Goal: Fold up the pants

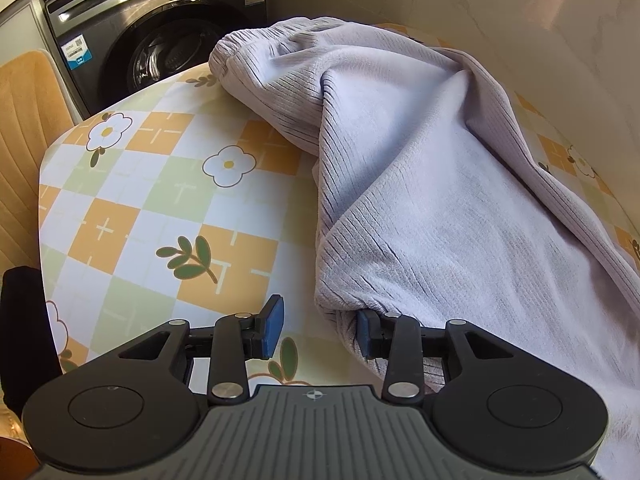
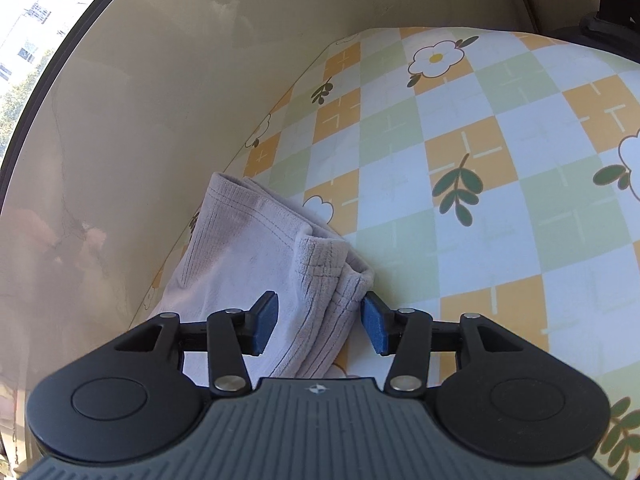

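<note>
Pale lilac ribbed pants (image 1: pixel 420 200) lie in a long heap along the right side of the checked, flowered tabletop (image 1: pixel 160 200), waistband at the far end. My left gripper (image 1: pixel 320 330) stands open at the near fabric edge: its right pad touches the cloth, its left pad hangs over bare table. In the right wrist view the stacked leg cuffs (image 2: pixel 240 256) lie by the wall on the tabletop (image 2: pixel 480 140). My right gripper (image 2: pixel 320 326) is open with the cuff hems between its blue pads, which do not press on them.
A dark front-loading washing machine (image 1: pixel 152 40) stands beyond the table's far left corner, with an orange chair back (image 1: pixel 28 120) beside it. A glossy beige wall (image 2: pixel 160 80) runs along the table edge next to the pants, and a window (image 2: pixel 24 40) shows at upper left.
</note>
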